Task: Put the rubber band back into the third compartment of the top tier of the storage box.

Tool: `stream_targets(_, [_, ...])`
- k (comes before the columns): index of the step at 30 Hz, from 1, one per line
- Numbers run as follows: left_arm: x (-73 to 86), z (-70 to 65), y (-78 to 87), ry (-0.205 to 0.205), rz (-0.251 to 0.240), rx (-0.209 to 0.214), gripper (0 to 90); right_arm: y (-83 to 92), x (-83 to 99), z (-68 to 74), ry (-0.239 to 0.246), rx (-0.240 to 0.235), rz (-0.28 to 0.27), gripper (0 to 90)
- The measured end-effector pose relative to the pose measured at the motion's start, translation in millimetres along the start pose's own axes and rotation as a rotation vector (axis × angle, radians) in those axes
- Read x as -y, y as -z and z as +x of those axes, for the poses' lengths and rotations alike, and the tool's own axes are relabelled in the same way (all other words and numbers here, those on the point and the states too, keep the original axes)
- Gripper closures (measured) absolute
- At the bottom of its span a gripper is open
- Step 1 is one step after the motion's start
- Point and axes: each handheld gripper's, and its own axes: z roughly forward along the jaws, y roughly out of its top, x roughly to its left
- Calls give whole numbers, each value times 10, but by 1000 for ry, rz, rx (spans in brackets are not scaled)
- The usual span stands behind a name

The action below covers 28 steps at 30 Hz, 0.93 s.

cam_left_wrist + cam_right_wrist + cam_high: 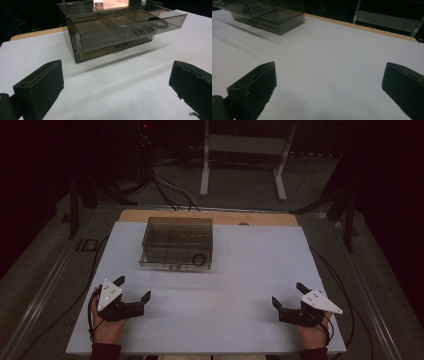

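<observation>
Both the left gripper (134, 291) and right gripper (287, 293) rest released near the worktop's (250, 270) front edge; risk: the light drawer box (177, 243), top drawer (130, 32) ajar, may skid if nudged.

- Dim throughout; surroundings fall to black.
- The white tabletop (240, 285) is the brightest area.
- The smoky drawer box (112, 32) casts a soft shadow; grainy, slightly soft pictures.

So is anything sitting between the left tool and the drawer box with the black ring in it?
Nothing visible does. Bare white tabletop lies between the open left tool and the smoky clear drawer box, whose top drawer, holding the black ring, is pulled out.
</observation>
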Motion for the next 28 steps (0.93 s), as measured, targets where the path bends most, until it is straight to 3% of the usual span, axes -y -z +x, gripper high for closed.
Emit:
stream_targets(10, [97, -4, 101, 11, -22, -29, 4, 1, -3, -16, -13, -12, 3, 2])
stream_targets(18, [89, -13, 151, 13, -66, -45, 5, -37, 8, -16, -10, -43, 31, 2])
stream_targets(22, [79, -27, 148, 2, -68, -57, 4, -53, 12, -11, -7, -57, 41, 2])
stream_targets(28, [79, -16, 142, 17, -72, -71, 5, -77, 24, -12, -5, -72, 57, 2])
